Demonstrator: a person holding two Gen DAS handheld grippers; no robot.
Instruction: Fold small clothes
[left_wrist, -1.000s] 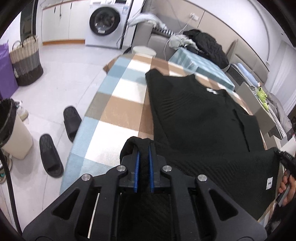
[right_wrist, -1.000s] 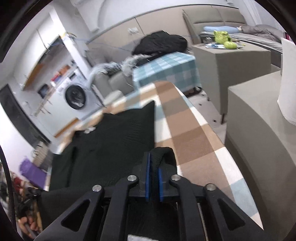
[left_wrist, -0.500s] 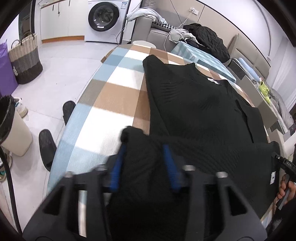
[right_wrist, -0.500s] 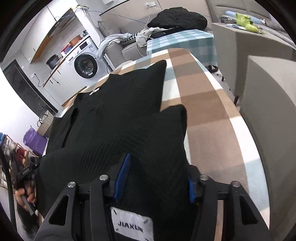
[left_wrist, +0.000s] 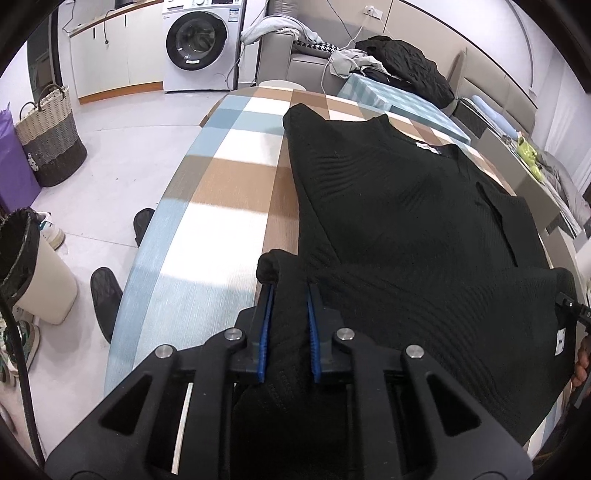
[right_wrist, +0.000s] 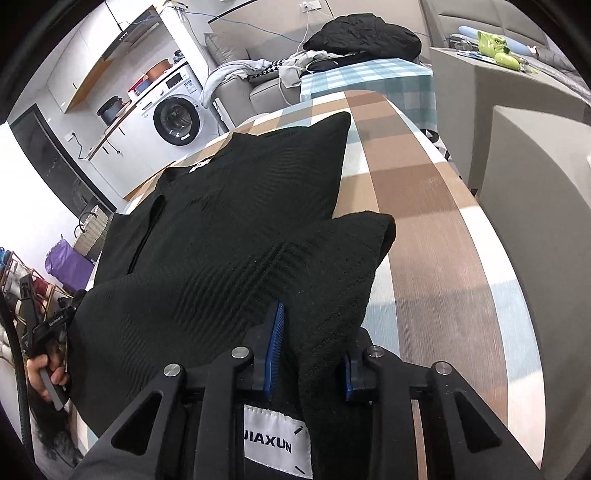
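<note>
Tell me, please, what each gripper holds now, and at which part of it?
Each has a near corner of the black knitted garment between its jaws, which are closing: left gripper one corner, right gripper the corner by the white label.

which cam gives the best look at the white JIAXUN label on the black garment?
Right wrist: the white JIAXUN label sits large just behind the right gripper, lettering readable. In the left wrist view the same label is a small patch at the black garment's far corner, text illegible.

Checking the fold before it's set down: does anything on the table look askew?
The black knit top lies flat on the checked tablecloth; its folded-up hem sits slightly uneven, corners peaking. Both grippers' jaws are closing with fabric between them. Nothing spilled or damaged.
</note>
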